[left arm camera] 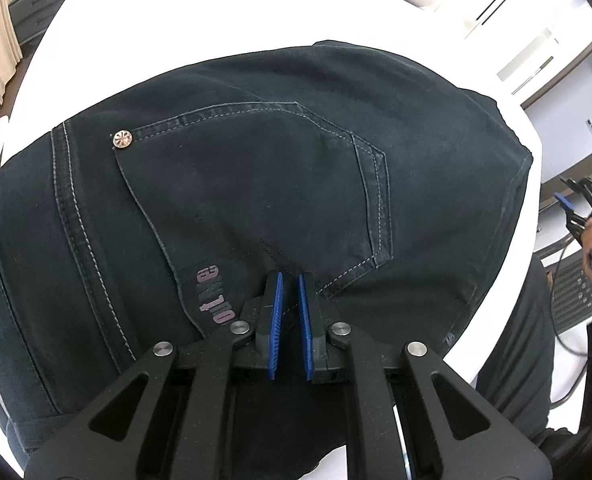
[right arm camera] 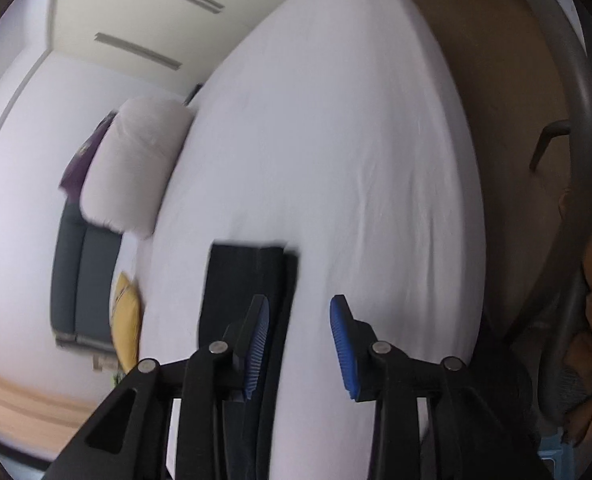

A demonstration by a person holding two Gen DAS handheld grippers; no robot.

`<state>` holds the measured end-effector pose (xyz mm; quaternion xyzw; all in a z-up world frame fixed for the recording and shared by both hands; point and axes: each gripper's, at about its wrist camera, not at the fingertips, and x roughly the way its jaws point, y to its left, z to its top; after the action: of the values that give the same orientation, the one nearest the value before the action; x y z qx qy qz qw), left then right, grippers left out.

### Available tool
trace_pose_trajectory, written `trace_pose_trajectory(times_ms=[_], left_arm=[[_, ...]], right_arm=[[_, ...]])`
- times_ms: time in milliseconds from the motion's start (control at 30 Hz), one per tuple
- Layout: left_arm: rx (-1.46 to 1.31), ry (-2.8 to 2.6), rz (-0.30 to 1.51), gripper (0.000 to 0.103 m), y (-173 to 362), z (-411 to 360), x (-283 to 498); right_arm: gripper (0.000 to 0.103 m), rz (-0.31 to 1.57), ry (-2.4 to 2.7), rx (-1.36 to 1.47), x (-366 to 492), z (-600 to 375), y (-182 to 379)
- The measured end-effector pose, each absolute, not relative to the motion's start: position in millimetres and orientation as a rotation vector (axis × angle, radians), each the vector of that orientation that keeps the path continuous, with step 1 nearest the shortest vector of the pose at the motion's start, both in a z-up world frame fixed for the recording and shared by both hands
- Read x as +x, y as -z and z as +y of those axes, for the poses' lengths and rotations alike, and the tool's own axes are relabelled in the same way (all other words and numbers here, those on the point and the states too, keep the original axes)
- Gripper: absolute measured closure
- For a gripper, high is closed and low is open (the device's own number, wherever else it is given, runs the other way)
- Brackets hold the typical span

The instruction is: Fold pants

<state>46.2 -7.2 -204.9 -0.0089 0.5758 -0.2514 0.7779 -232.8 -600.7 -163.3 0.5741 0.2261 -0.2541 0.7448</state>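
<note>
Dark navy jeans (left arm camera: 255, 168) lie folded on a white bed (left arm camera: 199, 20), back pocket and a brass rivet facing up. My left gripper (left arm camera: 289, 280) hovers close over the pocket's lower corner, its blue pads nearly together with a narrow gap and nothing between them. My right gripper (right arm camera: 300, 312) is open and empty, held off the bed's side; it also shows at the right edge of the left wrist view (left arm camera: 576, 204). In the right wrist view the folded jeans (right arm camera: 247, 280) appear as a dark stack on the bed (right arm camera: 336, 140), behind the left finger.
A white pillow (right arm camera: 135, 168) lies at the far end of the bed. A grey sofa (right arm camera: 83, 280) with a yellow cushion (right arm camera: 125, 320) stands beyond. A grey chair frame (right arm camera: 576, 120) and brown floor are on the right. A drawer unit (left arm camera: 39, 4) stands behind the bed.
</note>
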Motion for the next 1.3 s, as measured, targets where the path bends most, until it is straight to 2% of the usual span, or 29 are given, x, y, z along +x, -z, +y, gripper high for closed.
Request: trace_pose_trajectory(times_ms=[267,400,567,667,767,1000,1067,1133,1300], left_arm=[[-0.038,0.539,1.232,0.094,204.4,-1.6,43.0],[-0.044,0.544,1.229,0.094,204.3,2.2,41.7],[-0.055,0.557,1.233,0.094,203.8,4.2,44.2],[-0.059,0.567,1.234,0.094,203.6,5.5,46.1],[-0.058,0.572,1.235,0.094,203.0,6.6,47.7],[-0.05,0.578,1.237,0.094,200.6,7.4,48.6],[-0.048,0.581,1.238,0.094,199.8,8.1,48.5],[-0.044,0.584,1.24,0.094,199.1,8.1,48.2],[-0.004,0.597,1.251,0.094,195.3,9.8,43.3]], right_arm=[[0.065,0.721,0.033,1.181,-165.6,-465.2,155.1],[0.061,0.894,-0.158,1.17,-134.4,-387.0,175.3],[0.058,1.041,-0.209,1.146,-125.1,-340.8,195.8],[0.057,1.098,-0.208,1.157,-128.4,-329.6,208.4],[0.048,1.121,-0.216,1.201,-129.9,-326.2,220.8],[0.049,1.092,-0.243,1.27,-114.0,-322.1,232.6],[0.061,1.105,-0.267,1.272,-105.1,-316.4,235.7],[0.097,1.125,-0.268,1.268,-101.8,-312.7,242.6],[0.1,1.129,-0.261,1.244,-118.3,-314.8,248.6]])
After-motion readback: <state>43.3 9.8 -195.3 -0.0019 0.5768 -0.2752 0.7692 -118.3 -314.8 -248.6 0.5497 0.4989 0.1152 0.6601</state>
